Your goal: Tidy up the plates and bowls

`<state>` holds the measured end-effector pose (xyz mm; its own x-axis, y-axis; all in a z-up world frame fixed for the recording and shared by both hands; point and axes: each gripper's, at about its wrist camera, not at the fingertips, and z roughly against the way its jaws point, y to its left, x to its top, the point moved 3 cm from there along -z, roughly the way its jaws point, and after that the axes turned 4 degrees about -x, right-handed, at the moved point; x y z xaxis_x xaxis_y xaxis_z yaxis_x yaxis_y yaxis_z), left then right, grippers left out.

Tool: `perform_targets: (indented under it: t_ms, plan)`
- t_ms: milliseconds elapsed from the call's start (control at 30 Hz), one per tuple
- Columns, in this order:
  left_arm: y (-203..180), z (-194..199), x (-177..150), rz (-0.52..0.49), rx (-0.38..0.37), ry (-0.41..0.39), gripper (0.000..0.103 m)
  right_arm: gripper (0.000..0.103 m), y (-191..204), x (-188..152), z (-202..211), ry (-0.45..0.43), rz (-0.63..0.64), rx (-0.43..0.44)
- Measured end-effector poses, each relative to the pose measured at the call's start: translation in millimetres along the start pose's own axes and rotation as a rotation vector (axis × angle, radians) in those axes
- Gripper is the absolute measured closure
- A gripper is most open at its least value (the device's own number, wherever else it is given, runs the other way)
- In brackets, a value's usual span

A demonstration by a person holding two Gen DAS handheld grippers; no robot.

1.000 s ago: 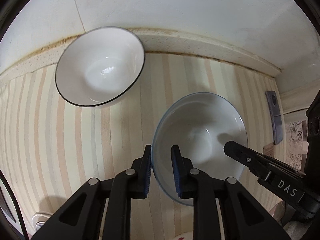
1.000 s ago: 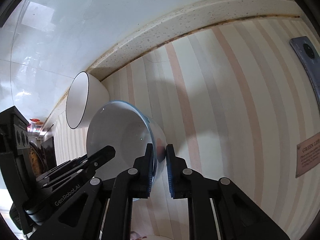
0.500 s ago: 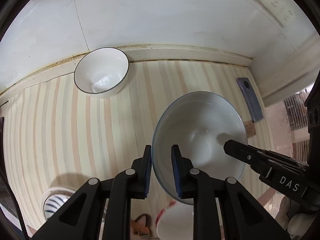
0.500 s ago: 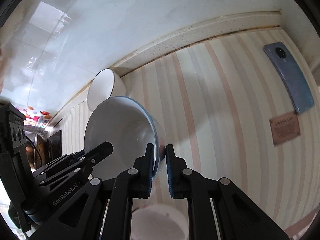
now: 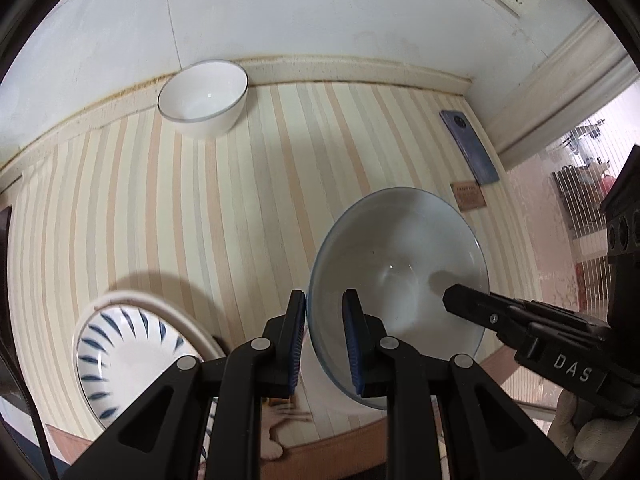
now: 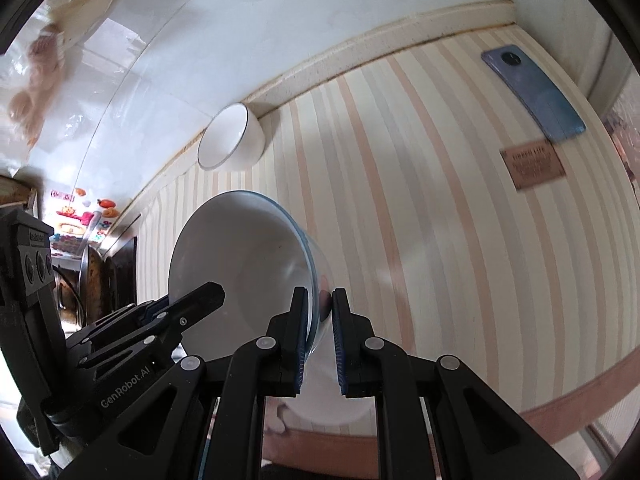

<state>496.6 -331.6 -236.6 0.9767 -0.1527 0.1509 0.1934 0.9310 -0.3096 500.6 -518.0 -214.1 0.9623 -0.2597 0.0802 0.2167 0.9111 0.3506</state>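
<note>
Both grippers hold one blue-rimmed white bowl (image 5: 400, 276) in the air above the striped table. My left gripper (image 5: 323, 312) is shut on its near-left rim. My right gripper (image 6: 320, 308) is shut on the opposite rim; the bowl (image 6: 244, 264) shows there too. A white bowl with a dark rim (image 5: 203, 98) stands at the back by the wall, also in the right wrist view (image 6: 230, 140). A blue-patterned bowl on a white plate (image 5: 128, 344) sits at the near left. Another white dish (image 6: 340, 396) lies below the held bowl.
The striped table (image 5: 240, 200) ends at a wall ledge (image 5: 360, 74) behind. A blue phone (image 5: 470, 146) and a brown card (image 5: 468, 196) lie at the right; both show in the right wrist view, phone (image 6: 536, 92), card (image 6: 534, 168). The table's front edge (image 6: 560, 392) is close below.
Both grippers have lifted the blue-rimmed bowl up and back from the wall. The dark-rimmed bowl now looks farther away, and the patterned bowl and plate have come into view.
</note>
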Motion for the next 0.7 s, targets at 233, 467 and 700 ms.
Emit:
perform_targets:
  t_ms: [233,467,700]
  plan:
    - [-5,-10,-25,-0.014,0.007,0.040,0.086,0.089,-4,-38,-9,0.047,0.008,-0.020]
    - [-9,-28,-39,-0.036,0.025,0.088,0.086,0.089,-16,-63,-24,0.091,-0.008,-0.034]
    - [-10,-40,-44,-0.058,0.060,0.111,0.086,0.089,-23,-72,-36,0.116,-0.017,-0.051]
